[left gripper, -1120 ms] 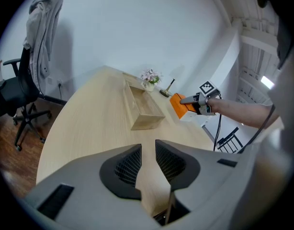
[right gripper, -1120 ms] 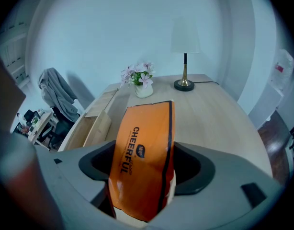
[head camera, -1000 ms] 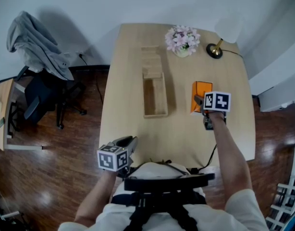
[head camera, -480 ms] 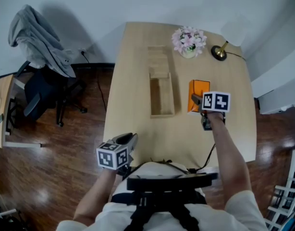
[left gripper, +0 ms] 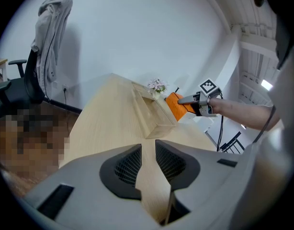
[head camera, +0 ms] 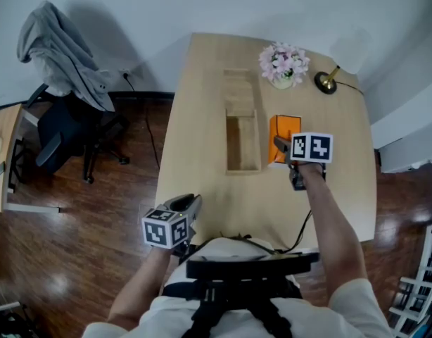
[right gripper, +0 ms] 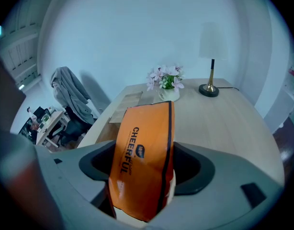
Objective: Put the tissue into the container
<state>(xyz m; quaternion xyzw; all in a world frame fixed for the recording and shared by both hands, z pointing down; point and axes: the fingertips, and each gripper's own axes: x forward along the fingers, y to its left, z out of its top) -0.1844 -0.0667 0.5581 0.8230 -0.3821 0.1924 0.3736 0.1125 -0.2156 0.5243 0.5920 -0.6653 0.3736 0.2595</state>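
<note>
The right tool (head camera: 281, 146) is pinching an orange soft tissue pack with dark print (right gripper: 144, 166) between both its jaws. Seen from the head view, the pack is at 3 o'clock of the long open wooden container (head camera: 243, 146), just beside its long wall, on the light wooden bench (head camera: 202, 160). The left tool (left gripper: 148, 159) is at 7 o'clock of the container, near the bench corner. Its jaws have a narrow gap and nothing is inside.
</note>
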